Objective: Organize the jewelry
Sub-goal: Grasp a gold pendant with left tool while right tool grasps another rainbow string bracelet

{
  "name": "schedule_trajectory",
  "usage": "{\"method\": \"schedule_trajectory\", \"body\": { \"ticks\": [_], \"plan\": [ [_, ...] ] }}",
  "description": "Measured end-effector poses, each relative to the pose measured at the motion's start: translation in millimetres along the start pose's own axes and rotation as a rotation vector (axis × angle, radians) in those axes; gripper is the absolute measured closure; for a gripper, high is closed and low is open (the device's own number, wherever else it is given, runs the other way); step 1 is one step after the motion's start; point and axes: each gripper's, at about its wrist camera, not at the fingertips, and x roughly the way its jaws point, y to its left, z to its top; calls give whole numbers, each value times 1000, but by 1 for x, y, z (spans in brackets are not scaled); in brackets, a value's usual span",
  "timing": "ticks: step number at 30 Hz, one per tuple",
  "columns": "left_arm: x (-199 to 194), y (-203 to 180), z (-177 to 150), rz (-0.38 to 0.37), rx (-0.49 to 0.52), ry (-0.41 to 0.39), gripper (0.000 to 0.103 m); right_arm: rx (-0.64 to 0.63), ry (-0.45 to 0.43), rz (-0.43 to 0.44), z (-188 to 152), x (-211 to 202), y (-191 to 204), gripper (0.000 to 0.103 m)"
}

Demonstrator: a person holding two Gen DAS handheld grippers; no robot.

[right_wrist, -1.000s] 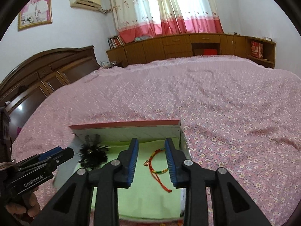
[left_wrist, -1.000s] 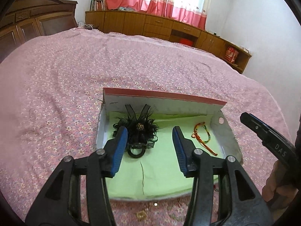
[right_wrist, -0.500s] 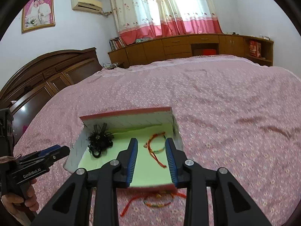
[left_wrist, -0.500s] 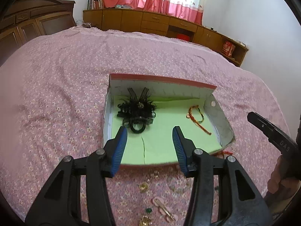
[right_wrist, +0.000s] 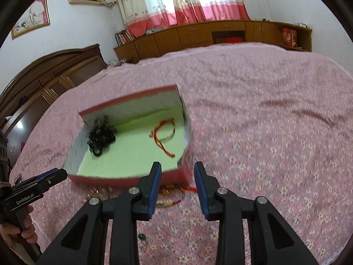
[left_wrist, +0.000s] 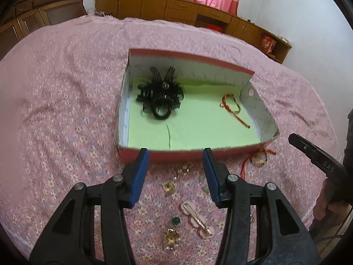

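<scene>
Jewelry lies in two places on the pink floral bedspread point(left_wrist: 66, 101): some in a shallow red box point(left_wrist: 220, 152) lined with pale green paper, the rest loose on the cover just in front of it. Inside the box, a black feathered hair ornament point(left_wrist: 161, 97) with an elastic loop sits toward the left wall, and a red-and-yellow braided cord bracelet point(left_wrist: 233, 108) lies near the right wall — the two are well apart. In the right wrist view the same ornament point(right_wrist: 100, 135) and bracelet point(right_wrist: 164, 135) show at the box's left and centre.

Loose pieces lie in front of the box's near wall: a second red-and-green cord bracelet point(left_wrist: 258, 161) by the right corner, small gold pieces point(left_wrist: 169, 186), a pink flower-shaped hair clip point(left_wrist: 197, 219), a green bead point(left_wrist: 175, 220) and a gold ornament point(left_wrist: 171, 237).

Left gripper point(left_wrist: 175, 172) hovers over the loose pieces, its blue-padded jaws spread wide with nothing between them. Right gripper point(right_wrist: 177, 187) hangs above the second cord bracelet point(right_wrist: 169, 201) at the box's near right corner — jaws partly apart, gripping nothing. Each gripper appears at the edge of the other's view, held by a hand point(right_wrist: 19, 231).

Wooden cabinets point(left_wrist: 176, 8) and pink-hemmed curtains point(right_wrist: 185, 2) line the far wall.
</scene>
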Motion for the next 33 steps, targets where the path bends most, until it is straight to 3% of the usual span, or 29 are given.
{"method": "schedule_trajectory", "body": {
  "ticks": [20, 25, 33],
  "plan": [
    [38, 7, -31, 8, -8, 120, 64, 15, 133, -9, -31, 35, -5, 69],
    [45, 6, -35, 34, 7, 130, 82, 19, 151, -13, -35, 42, -6, 69],
    [57, 5, -37, 41, -4, 150, 83, 23, 163, -18, -37, 53, -7, 69]
  ]
}}
